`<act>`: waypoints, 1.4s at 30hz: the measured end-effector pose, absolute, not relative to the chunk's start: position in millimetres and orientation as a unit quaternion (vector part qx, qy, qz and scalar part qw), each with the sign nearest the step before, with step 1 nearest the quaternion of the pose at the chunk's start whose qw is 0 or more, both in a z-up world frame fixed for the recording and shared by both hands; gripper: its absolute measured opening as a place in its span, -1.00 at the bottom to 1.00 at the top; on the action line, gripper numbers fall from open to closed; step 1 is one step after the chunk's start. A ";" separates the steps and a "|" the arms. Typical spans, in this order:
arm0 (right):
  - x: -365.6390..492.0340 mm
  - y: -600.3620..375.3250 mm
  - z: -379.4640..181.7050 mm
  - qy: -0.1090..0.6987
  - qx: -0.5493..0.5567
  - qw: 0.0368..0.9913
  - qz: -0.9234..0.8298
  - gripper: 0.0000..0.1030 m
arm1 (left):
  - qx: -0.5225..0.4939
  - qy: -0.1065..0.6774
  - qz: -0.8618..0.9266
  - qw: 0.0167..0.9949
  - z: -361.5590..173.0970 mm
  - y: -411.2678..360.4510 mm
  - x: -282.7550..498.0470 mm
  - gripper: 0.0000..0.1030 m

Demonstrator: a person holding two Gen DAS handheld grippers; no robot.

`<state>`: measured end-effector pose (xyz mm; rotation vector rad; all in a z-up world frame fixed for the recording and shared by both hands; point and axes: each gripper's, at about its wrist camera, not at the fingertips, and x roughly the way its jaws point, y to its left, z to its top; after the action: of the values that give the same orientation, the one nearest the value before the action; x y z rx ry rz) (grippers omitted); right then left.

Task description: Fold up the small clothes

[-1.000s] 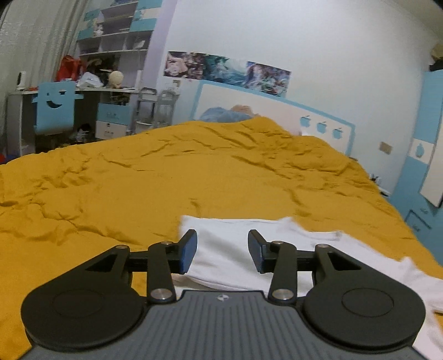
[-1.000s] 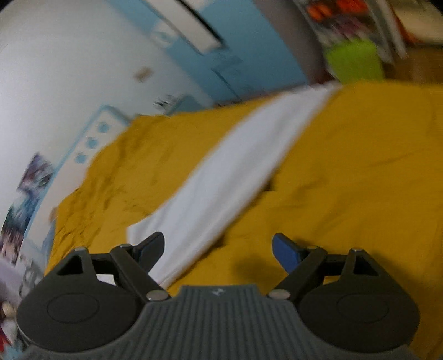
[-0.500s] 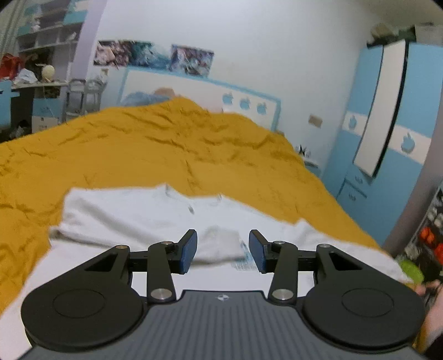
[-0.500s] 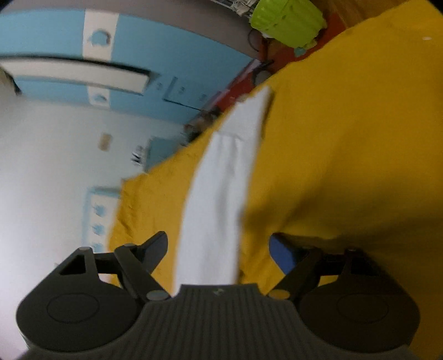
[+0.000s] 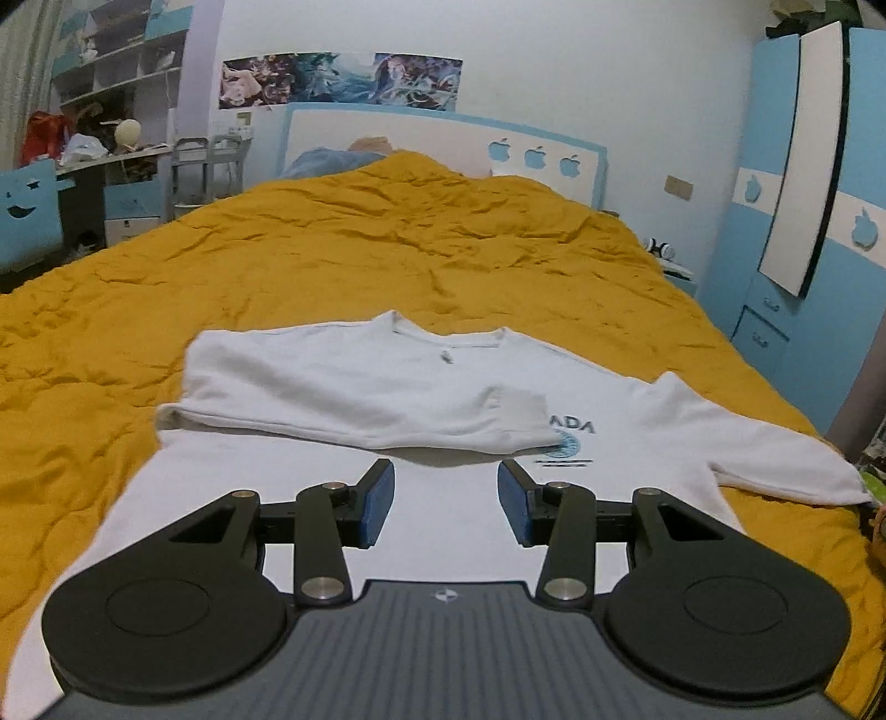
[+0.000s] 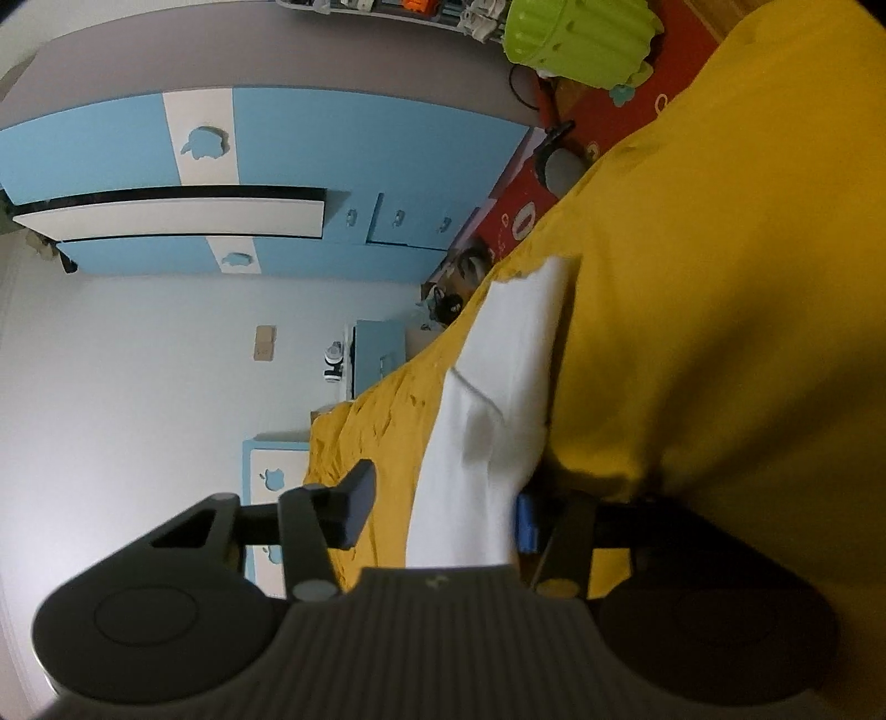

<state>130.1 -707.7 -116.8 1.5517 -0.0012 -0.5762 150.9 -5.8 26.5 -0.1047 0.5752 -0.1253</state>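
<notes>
A white sweatshirt [image 5: 343, 376] lies flat on the yellow bedspread [image 5: 387, 249], with its left sleeve folded across the chest and its right sleeve [image 5: 775, 448] stretched toward the bed's edge. My left gripper [image 5: 447, 498] hovers open over the shirt's lower body, with nothing between its fingers. In the right wrist view my right gripper [image 6: 443, 515] is rolled onto its side at a strip of the white cloth [image 6: 498, 387]. Its jaws are closing with the cloth between them. The blue-padded finger [image 6: 526, 523] is dug in under the cloth; the other finger stands apart from it.
A blue and white wardrobe [image 5: 803, 221] runs along the bed's right side. The headboard [image 5: 443, 138] is at the far end, and a cluttered desk with shelves [image 5: 111, 155] stands at the left. A green bin [image 6: 576, 39] and a red mat [image 6: 609, 111] are on the floor.
The left view has swung right from the shirt's corner to its middle. My right gripper has rolled onto its side, dropped to the white cloth, and its jaws have narrowed around it.
</notes>
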 end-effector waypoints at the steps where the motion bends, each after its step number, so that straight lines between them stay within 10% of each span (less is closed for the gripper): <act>1: 134.8 -711.2 -117.7 0.005 0.686 0.679 -0.261 -0.12 | -0.050 0.284 -0.057 0.956 27.4 -3.2 149.5 -0.01; 6: 151.8 -719.4 -118.3 0.010 0.657 0.700 -0.278 -0.23 | -0.031 0.271 -0.042 0.961 33.1 7.1 136.7 -0.01; 13: 163.9 -720.2 -111.0 0.029 0.613 0.724 -0.315 -0.95 | -0.023 0.253 -0.009 0.967 39.5 31.6 129.7 -0.01; 42: 255.6 -493.3 117.1 -0.017 0.382 0.923 -0.049 -0.96 | -0.071 0.227 0.059 0.970 -2.6 137.0 191.4 -0.01</act>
<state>255.6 -493.3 117.1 0.7838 -0.0358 -0.0996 191.4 137.0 -2.6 -0.1433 0.4587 0.1196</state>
